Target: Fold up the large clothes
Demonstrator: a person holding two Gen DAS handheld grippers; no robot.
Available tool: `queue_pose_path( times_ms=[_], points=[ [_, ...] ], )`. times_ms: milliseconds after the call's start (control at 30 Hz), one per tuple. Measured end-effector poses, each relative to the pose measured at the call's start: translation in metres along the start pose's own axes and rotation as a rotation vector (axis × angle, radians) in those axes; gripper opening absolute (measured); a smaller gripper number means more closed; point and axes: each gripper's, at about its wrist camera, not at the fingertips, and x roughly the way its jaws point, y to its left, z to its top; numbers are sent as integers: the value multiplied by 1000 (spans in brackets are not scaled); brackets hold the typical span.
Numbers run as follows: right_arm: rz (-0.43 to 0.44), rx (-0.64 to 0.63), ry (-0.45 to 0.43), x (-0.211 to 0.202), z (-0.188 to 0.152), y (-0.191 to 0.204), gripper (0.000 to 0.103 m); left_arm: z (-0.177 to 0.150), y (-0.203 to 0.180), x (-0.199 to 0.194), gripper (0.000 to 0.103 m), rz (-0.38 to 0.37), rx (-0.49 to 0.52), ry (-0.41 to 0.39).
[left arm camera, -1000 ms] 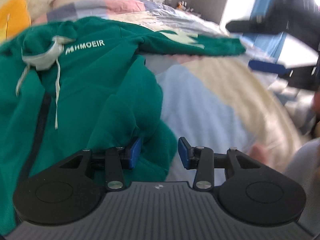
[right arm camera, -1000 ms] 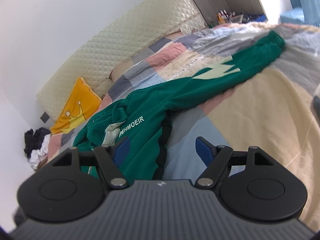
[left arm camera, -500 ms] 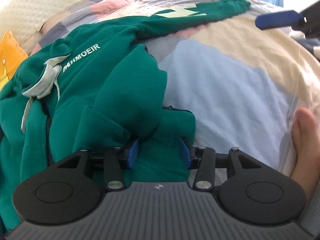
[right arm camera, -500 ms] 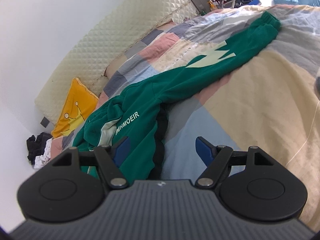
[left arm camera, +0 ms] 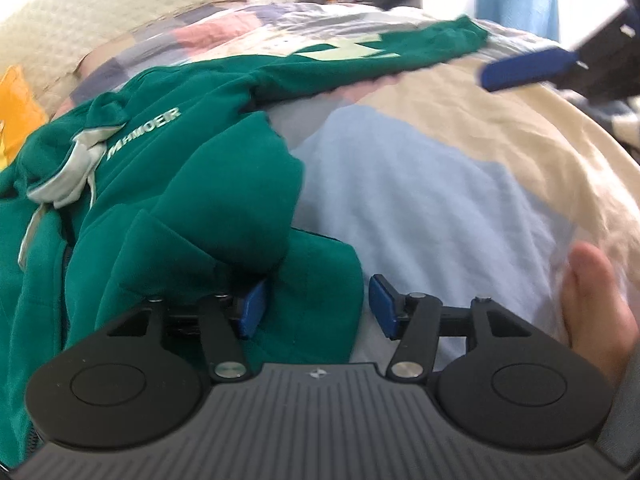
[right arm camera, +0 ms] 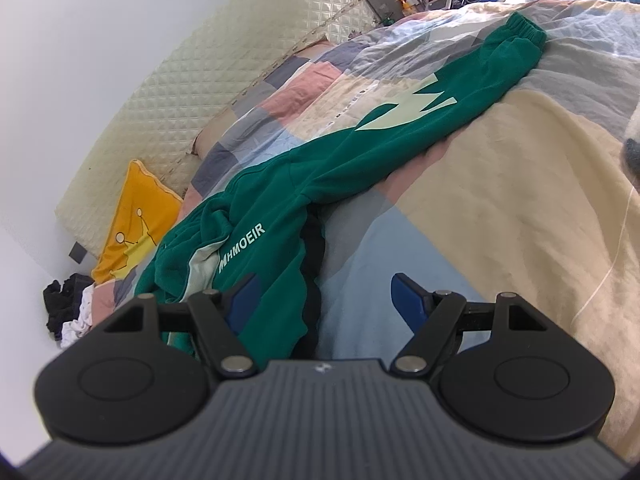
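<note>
The green hoodie lay crumpled on the bed, a fold of it between our left tool's opening jaws, not pinched. Our right tool hung spread and empty nearby. We judged a flat hem corner the better grip.
</note>
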Motion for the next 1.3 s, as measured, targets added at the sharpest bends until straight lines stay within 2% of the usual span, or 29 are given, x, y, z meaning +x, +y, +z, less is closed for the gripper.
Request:
queue_pose_path(
  times_ms=[133, 167, 200, 267, 333, 667, 867, 933, 1033, 1233, 1300],
  points=[
    [-11, 8, -2, 2, 0, -2, 75, 5, 8, 11, 60, 21, -94, -2],
    [-13, 9, -2, 3, 1, -2, 75, 5, 7, 11, 49, 34, -101, -7],
    [-16, 10, -3, 4, 0, -3, 75, 6, 7, 11, 44, 49, -98, -11],
    [-23, 14, -2, 6, 1, -5, 75, 8, 9, 6, 24, 35, -102, -26],
    [-31, 25, 4, 9, 1, -7, 75, 11, 14, -5, 17, 10, -121, -36],
    [-15, 58, -15, 2, 3, -13, 75, 20, 52, -118, 13, -279, -273, -197],
    [16, 60, -24, -5, 4, -12, 75, 11, 76, -147, 12, -482, -373, -248],
    [27, 71, -23, -7, 5, -12, 75, 7, 69, -150, 12, -512, -344, -232],
    [41, 80, -21, -9, 5, -13, 75, 3, 47, -150, 12, -516, -258, -203],
    [82, 95, 73, 2, 3, -13, 75, -7, 27, -157, 12, -434, -78, -163],
    [93, 102, 112, 11, 1, -12, 75, -11, 25, -153, 12, -415, -68, -141]
  ],
)
